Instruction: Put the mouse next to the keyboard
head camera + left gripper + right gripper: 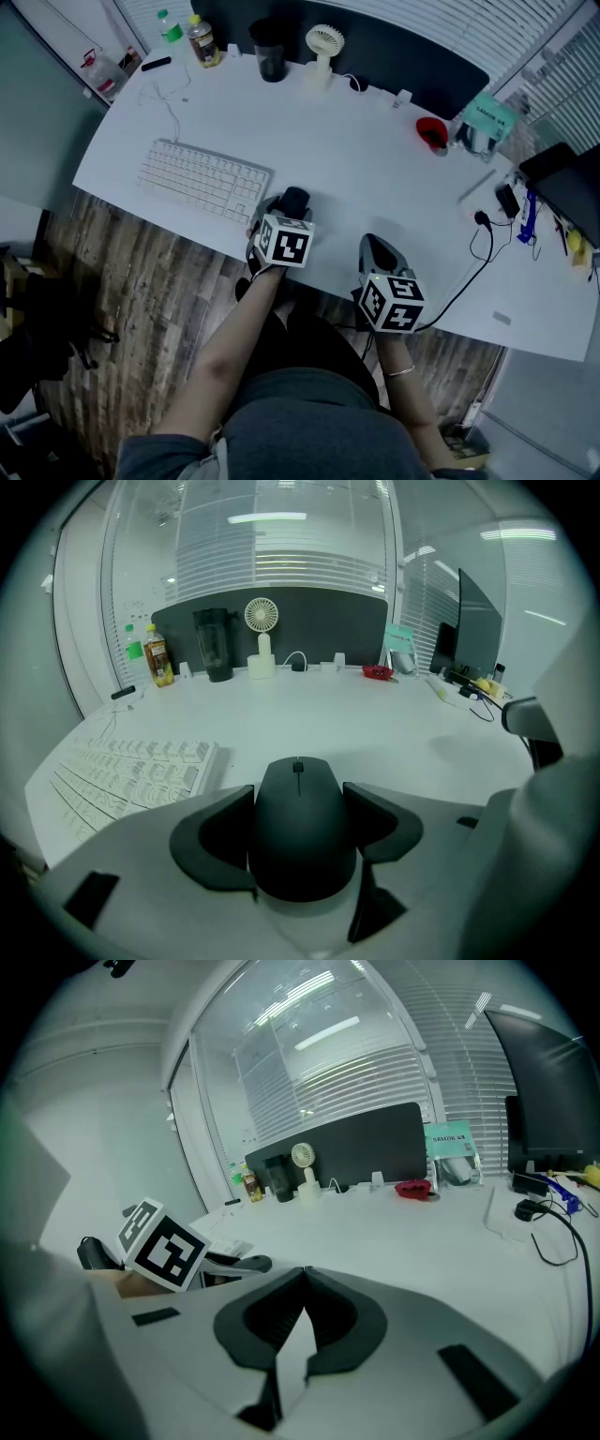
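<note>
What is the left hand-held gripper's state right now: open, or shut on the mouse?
Shut on the mouse. In the left gripper view, both jaws of the left hand-held gripper press against the mouse's sides.

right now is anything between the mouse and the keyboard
Nothing visible. The left gripper is shut on the mouse, and only bare desk lies between it and the right end of the keyboard.

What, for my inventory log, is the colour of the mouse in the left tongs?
A matte black computer mouse, clearest in the left gripper view.
</note>
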### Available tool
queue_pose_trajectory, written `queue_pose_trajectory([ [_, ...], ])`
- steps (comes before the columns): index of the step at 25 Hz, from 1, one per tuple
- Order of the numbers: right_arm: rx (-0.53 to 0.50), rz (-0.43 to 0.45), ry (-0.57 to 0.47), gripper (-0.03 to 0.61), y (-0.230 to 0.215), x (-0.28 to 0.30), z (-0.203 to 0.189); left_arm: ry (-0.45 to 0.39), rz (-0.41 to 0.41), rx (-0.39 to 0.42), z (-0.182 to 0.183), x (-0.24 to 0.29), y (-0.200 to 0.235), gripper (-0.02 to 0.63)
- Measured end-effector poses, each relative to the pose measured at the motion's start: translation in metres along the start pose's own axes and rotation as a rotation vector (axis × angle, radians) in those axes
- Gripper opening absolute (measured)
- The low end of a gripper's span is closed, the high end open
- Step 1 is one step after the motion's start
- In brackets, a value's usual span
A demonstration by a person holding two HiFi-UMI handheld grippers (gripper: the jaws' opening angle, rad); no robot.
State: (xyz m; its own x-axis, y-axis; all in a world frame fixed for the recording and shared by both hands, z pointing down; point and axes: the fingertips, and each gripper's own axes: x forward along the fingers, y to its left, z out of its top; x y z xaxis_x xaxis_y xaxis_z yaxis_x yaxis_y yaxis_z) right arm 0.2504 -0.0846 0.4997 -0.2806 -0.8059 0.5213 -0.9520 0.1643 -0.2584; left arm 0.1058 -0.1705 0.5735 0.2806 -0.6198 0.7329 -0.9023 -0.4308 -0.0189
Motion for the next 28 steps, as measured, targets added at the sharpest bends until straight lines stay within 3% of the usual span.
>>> queue_pose_trajectory([
  [13, -0.004, -0.003, 0.007, 0.005, 0.002, 0.002, -0.002, -0.017, -0.008, 0.005, -0.002, -0.003, -0.001, 0.301],
  [21, -0.013, 0.010, -0.002, 0.005, 0.008, 0.003, 0.002, -0.094, -0.033, -0.004, 0.019, -0.029, 0.006, 0.301],
  [28, -0.029, 0.028, -0.026, 0.005, 0.014, 0.004, 0.013, -0.198, -0.081, -0.074, 0.041, -0.059, 0.022, 0.299],
])
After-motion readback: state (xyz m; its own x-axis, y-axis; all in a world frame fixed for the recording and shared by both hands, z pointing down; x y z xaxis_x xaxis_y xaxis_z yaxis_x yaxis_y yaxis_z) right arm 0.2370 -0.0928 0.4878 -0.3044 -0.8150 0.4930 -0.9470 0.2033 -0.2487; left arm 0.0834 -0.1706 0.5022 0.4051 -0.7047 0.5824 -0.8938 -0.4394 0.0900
